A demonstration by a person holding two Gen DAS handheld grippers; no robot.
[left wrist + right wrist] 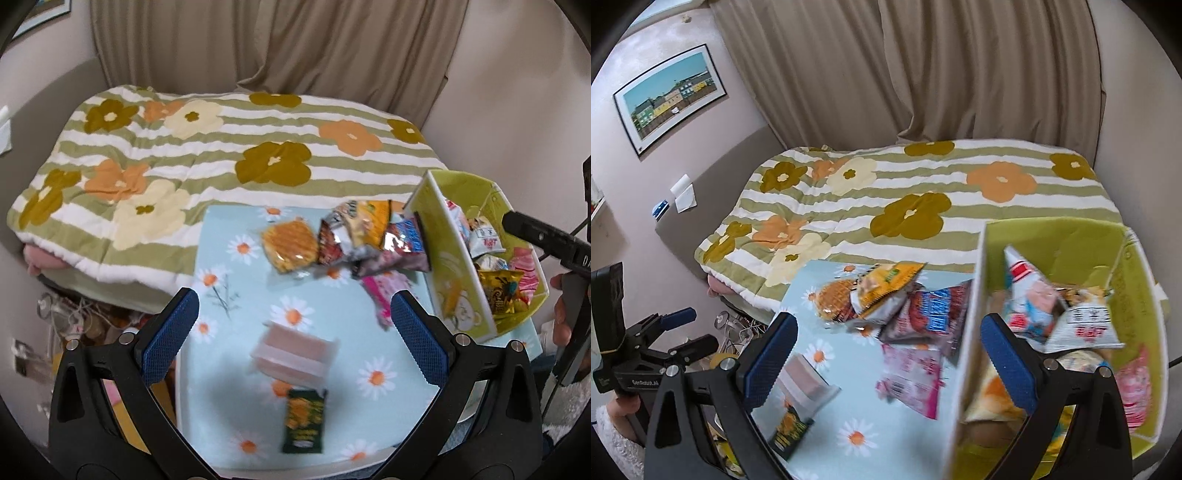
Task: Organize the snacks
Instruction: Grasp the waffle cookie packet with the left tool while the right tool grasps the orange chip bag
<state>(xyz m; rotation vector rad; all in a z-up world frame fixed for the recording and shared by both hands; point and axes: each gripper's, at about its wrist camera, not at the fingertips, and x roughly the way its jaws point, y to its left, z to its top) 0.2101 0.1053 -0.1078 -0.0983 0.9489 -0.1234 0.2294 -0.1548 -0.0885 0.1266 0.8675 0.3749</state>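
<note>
Left gripper [295, 325] spread wide, empty, above pink wafer pack [293, 354]; green packet [304, 421] nearer. Right gripper [888, 350] also apart, straddling green box [967, 332] wall, possibly touching. Snack pile [365, 236] ahead.

Soft even indoor light, motion blur, fisheye-bent edges, dark corners.

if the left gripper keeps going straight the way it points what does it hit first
Probably the pink-and-white packet lying between the open left gripper's fingers on the daisy cloth; depth is unclear, and the image is blurred.
</note>
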